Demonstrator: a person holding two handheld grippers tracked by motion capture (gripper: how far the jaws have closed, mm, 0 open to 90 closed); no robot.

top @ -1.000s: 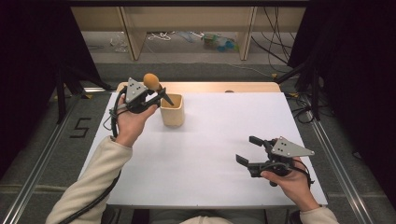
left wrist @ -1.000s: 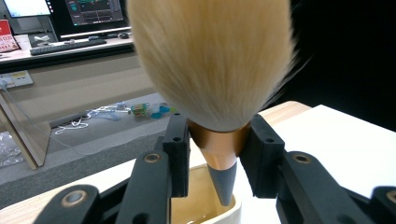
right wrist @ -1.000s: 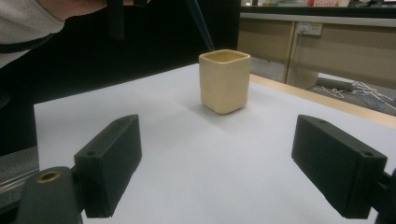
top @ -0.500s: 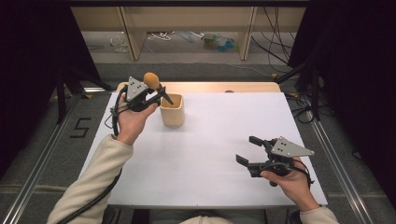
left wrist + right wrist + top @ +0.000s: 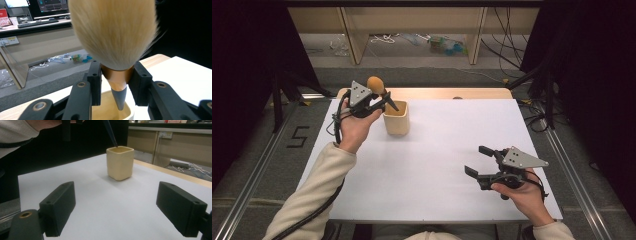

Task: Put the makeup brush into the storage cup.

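Nothing has visibly moved since the earlier high views: the brush (image 5: pixel 379 90), the cup and both grippers sit where they were a second ago.

That brush is a soft makeup-type one, with a tan bristle head, a copper collar and a dark tapered handle. It sits in the upper left of the high view, its long axis tilted: the bristle head points up and to the upper left, the handle tip slants down and to the right, ending at the rim of the cream square cup (image 5: pixel 396 121). In the left gripper view the handle tip (image 5: pixel 119 98) hangs just over the cup's open mouth (image 5: pixel 110 110), bristles toward the camera.

The left gripper (image 5: pixel 371 100) is closed on the brush, its two black jaws pressing the copper collar from either side, held in the person's left hand (image 5: pixel 354 127) just left of the cup.

The cup stands upright on the white table (image 5: pixel 437 165), left of centre toward the far edge.

The right gripper (image 5: pixel 477 161) rests low in the lower right of the high view, well apart from the cup, jaws spread wide and holding nothing; in its own view the cup (image 5: pixel 120 163) stands between and beyond them.
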